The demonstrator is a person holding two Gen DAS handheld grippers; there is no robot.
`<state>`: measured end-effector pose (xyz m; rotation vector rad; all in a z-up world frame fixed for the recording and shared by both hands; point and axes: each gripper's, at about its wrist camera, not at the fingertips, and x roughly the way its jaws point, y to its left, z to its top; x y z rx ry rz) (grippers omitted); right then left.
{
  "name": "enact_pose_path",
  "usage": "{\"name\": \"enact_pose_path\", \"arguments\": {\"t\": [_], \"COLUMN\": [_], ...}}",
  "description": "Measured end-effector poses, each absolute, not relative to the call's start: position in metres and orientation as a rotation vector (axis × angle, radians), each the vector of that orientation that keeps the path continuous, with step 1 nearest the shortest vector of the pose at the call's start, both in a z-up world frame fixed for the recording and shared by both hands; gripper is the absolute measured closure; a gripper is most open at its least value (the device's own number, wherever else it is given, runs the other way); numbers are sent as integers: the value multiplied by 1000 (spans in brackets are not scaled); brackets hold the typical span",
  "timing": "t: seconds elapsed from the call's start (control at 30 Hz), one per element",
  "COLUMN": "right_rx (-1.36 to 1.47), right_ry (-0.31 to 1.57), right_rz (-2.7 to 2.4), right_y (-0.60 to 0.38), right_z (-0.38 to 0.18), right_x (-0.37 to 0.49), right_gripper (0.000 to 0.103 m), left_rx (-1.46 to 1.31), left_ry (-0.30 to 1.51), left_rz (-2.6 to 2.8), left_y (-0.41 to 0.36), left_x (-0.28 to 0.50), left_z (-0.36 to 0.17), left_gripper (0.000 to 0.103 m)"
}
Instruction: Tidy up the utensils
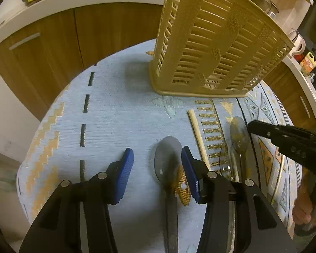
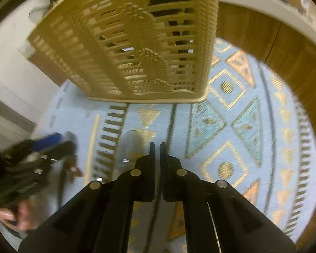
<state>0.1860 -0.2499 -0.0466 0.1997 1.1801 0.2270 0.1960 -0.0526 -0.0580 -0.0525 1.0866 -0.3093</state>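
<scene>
Left claw (image 1: pixel 157 166): jaws stand about half open, nothing held. A grey spoon (image 1: pixel 167 158) lies between the blue pads (image 1: pixel 124 175), bowl at the tips, close against the right-hand pad and well clear of the left-hand one. Its handle runs straight back under the claw, so the long axis is in line with the fingers, not across them. As I judge it, closing here would pinch the bowl edge or neck off-centre; shifting the claw a little to the right first would centre it.

Right claw (image 2: pixel 157 147): jaws closed together, empty as far as the blurred view shows. A second spoon (image 2: pixel 129 147) lies just left of its tips, axis also along the fingers.

Outward from the left claw: a chopstick (image 1: pixel 198 136) lies just right of the grey spoon, roughly parallel, then two more spoons (image 1: pixel 237 145) overlapping near the right claw's arm. Tight on that side.

Ahead of both claws stands the beige slatted utensil basket (image 1: pixel 212 48), near the far edge of the patterned desk (image 1: pixel 120 109). Left of the left claw is open cloth, then the desk edge, with room to swing.
</scene>
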Motion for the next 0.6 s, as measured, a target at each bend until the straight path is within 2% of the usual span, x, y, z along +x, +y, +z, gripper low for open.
{"name": "enact_pose_path", "arguments": {"t": [0.1, 0.17, 0.27, 0.37, 0.6], "right_rx": [247, 234, 245, 242, 191], "right_ry": [1185, 1174, 1166, 1161, 1131], "right_rz": [236, 220, 216, 204, 151], "right_y": [-256, -255, -251, -247, -247], "right_z": [-44, -41, -38, -35, -27], "right_x": [189, 190, 195, 196, 192], "right_gripper": [89, 76, 68, 58, 57], "left_rx": [-2, 34, 72, 53, 40], "left_ry": [1084, 1075, 1059, 1056, 1060], "left_rz": [-279, -261, -241, -253, -306], "left_y": [-62, -68, -72, -70, -61], "left_x": [199, 197, 195, 196, 198], "left_z": [-60, -63, -64, -64, -65], "left_gripper": [66, 78, 89, 90, 88]}}
